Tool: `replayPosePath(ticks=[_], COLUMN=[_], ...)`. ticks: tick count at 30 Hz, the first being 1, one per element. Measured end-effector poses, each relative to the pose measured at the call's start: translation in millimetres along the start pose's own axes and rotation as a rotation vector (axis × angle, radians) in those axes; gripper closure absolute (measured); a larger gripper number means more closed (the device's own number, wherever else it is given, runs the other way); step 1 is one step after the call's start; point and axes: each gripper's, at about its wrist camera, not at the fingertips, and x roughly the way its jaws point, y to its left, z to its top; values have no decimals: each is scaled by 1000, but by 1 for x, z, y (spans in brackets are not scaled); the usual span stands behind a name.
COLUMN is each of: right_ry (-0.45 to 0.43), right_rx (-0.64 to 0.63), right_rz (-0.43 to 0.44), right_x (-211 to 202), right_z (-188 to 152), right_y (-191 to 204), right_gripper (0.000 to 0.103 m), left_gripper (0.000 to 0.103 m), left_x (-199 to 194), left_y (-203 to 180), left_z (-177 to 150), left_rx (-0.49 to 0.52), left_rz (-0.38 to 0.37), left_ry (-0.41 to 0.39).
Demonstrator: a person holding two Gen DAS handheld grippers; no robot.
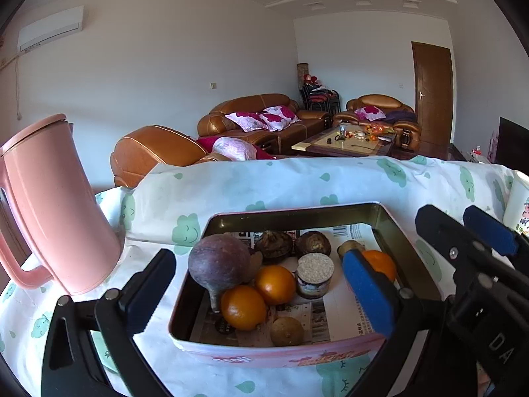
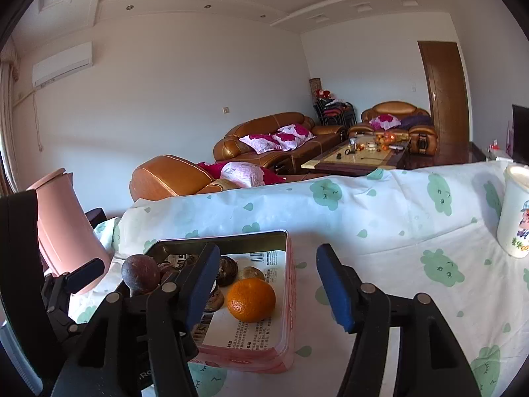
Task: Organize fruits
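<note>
My left gripper (image 1: 261, 284) is released wide around the tin (image 1: 410, 248) of oranges (image 1: 243, 307). My right gripper (image 2: 264, 284) hangs released, grasping nothing.

Daylight is coming in from the left, lighting the white wall (image 1: 165, 66) behind the tin (image 1: 410, 251) evenly; the tin's near wall is shading its fruit; fisheye edges are bending and darkening.

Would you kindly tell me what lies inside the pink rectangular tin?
Inside the pink rectangular tin: printed newspaper lining, three oranges, a purple round fruit, brown fruits, a small jar. Whatever is under the paper is hidden.
</note>
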Motion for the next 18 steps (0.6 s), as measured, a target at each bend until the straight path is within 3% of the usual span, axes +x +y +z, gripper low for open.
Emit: replayPosePath(ticks=[9, 18], right_ry=[-124, -231], right_rx=[-89, -42], right_rz=[-52, -62], right_x=[-35, -74], right_z=[-8, -16], right_y=[16, 10], right_gripper=[24, 23], left_gripper=[0, 0], left_x=[-30, -61], left_y=[8, 17], left_z=[-10, -23], left_rx=[-10, -44], left_rz=[21, 29], left_ry=[-68, -123])
